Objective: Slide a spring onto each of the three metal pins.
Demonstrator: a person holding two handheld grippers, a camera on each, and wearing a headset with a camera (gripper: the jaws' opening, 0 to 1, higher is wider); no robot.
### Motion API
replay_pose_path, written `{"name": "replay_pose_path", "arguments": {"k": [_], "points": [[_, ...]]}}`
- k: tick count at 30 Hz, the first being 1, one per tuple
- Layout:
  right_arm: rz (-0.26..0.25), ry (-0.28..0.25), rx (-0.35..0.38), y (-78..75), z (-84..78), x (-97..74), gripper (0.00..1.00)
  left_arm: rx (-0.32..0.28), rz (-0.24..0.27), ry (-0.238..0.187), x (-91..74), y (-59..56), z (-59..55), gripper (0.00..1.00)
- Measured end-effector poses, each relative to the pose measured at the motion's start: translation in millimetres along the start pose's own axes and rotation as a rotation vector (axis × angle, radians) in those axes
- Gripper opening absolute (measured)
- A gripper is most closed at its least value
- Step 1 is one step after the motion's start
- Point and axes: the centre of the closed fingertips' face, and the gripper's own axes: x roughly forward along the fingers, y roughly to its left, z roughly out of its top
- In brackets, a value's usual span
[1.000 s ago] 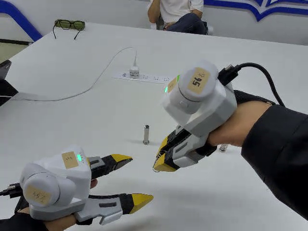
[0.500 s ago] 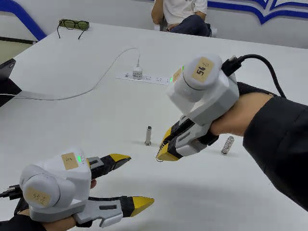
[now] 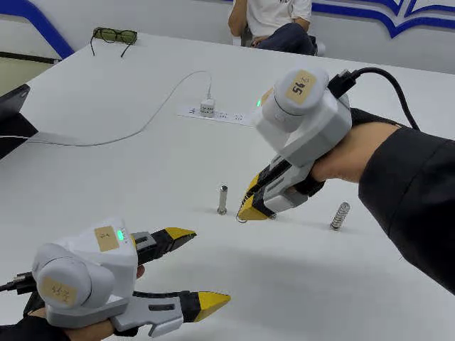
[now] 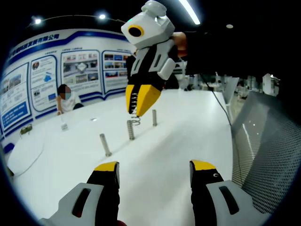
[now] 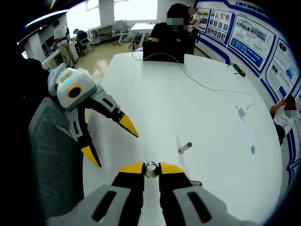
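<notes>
My right gripper [image 3: 245, 213] is shut on a small spring [image 5: 151, 169], whose coil pokes out at the yellow tips. A bare metal pin [image 3: 222, 199] stands just left of those tips. In the left gripper view the spring [image 4: 134, 110] hangs right above a second pin [image 4: 130, 130], with the bare pin [image 4: 104, 144] to its left and a third pin [image 4: 154, 117] behind. At the right, a pin [image 3: 340, 215] wears a spring. My left gripper [image 3: 197, 266] rests low at the near left, open with nothing between its jaws [image 4: 154, 165].
A white power strip [image 3: 213, 112] with a cable lies beyond the pins. Dark glasses [image 3: 114, 34] sit at the table's far left corner. A person [image 3: 274, 18] sits at the far edge. A dark object [image 3: 11, 117] is at the left edge.
My right gripper has carried the spring away from me and slightly right, level with the bare pin. The spring-covered pin has come out from behind the hand. The left gripper stays put.
</notes>
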Motion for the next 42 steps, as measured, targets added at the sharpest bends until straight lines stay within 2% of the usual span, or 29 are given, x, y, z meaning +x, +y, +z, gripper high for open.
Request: {"name": "replay_pose_path", "arguments": {"k": [12,27,42], "points": [[-0.041,-0.007,0.014,-35.4,12.2,0.1,0.13,-0.009,0.009,-0.003,-0.5,1.3,-2.1,0.62],[-0.067,-0.007,0.038,-56.8,20.7,15.3,0.13,-0.015,0.013,-0.003,-0.8,4.5,-3.6,0.62],[-0.065,0.032,0.043,-70.8,21.8,37.9,0.13,-0.032,0.034,-0.002,-5.0,11.0,-7.6,0.62]]}}
